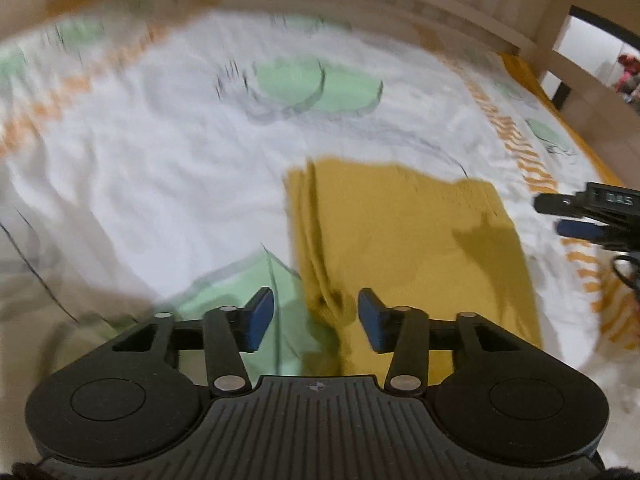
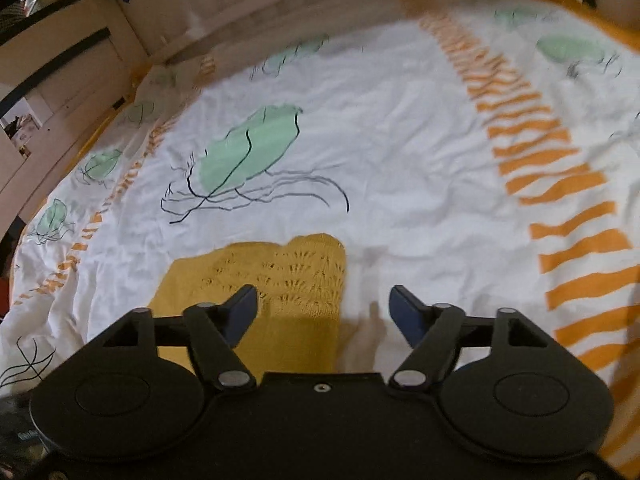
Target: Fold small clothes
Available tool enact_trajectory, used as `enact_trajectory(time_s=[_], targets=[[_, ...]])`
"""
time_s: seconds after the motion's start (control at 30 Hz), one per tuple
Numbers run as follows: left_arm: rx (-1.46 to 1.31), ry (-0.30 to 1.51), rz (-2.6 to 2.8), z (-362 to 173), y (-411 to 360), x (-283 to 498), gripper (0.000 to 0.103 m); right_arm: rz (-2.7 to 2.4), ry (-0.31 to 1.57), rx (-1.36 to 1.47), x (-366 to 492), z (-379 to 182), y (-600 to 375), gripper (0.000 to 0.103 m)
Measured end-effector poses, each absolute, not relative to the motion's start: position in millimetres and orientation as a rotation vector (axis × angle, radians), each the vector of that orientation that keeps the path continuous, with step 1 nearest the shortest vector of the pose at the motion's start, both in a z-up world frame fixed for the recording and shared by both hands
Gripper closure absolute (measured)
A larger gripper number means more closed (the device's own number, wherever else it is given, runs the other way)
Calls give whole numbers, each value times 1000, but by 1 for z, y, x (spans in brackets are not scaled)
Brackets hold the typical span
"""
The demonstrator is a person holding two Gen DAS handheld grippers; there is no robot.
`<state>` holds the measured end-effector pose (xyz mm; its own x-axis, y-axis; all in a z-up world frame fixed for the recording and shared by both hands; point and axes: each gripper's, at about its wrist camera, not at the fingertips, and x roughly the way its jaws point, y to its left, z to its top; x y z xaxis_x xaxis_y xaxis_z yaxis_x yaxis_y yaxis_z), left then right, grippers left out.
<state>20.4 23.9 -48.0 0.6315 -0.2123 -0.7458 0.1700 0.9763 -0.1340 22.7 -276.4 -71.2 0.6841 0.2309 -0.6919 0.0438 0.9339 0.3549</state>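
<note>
A small mustard-yellow knitted garment [image 1: 408, 240] lies folded flat on the white bedspread [image 1: 140, 168]. My left gripper [image 1: 316, 318] is open, hovering over the garment's near left folded edge, holding nothing. In the left wrist view the right gripper [image 1: 580, 216] shows at the right edge, beside the garment. In the right wrist view my right gripper [image 2: 324, 312] is open and empty above the garment's [image 2: 260, 276] lacy right edge. The left finger is over the knit, the right finger over bare bedspread [image 2: 400, 152].
The bedspread carries green blobs [image 2: 250, 148] with black scribbles and orange striped bands [image 2: 560, 184]. A pale wooden bed frame [image 1: 460, 8] runs along the far edge. Furniture and a wall [image 2: 60, 60] stand at the far left.
</note>
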Motion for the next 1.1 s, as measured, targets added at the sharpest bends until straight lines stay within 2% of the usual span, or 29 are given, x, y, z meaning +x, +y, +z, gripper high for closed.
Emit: enact_trajectory(time_s=[0.1, 0.17, 0.23, 0.27, 0.7, 1.1], targets=[[4, 792, -195, -34, 15, 13, 49, 80, 785, 339, 6, -62, -273, 15], [8, 771, -185, -28, 14, 7, 37, 60, 777, 312, -2, -59, -267, 6], [16, 767, -178, -24, 10, 6, 27, 56, 760, 297, -13, -57, -260, 3], [19, 767, -176, -23, 8, 6, 26, 56, 755, 295, -18, -57, -258, 1], [7, 854, -162, -37, 5, -6, 26, 36, 791, 282, -71, -56, -233, 0], [122, 868, -123, -37, -9, -29, 27, -30, 817, 171, -101, -55, -217, 1]])
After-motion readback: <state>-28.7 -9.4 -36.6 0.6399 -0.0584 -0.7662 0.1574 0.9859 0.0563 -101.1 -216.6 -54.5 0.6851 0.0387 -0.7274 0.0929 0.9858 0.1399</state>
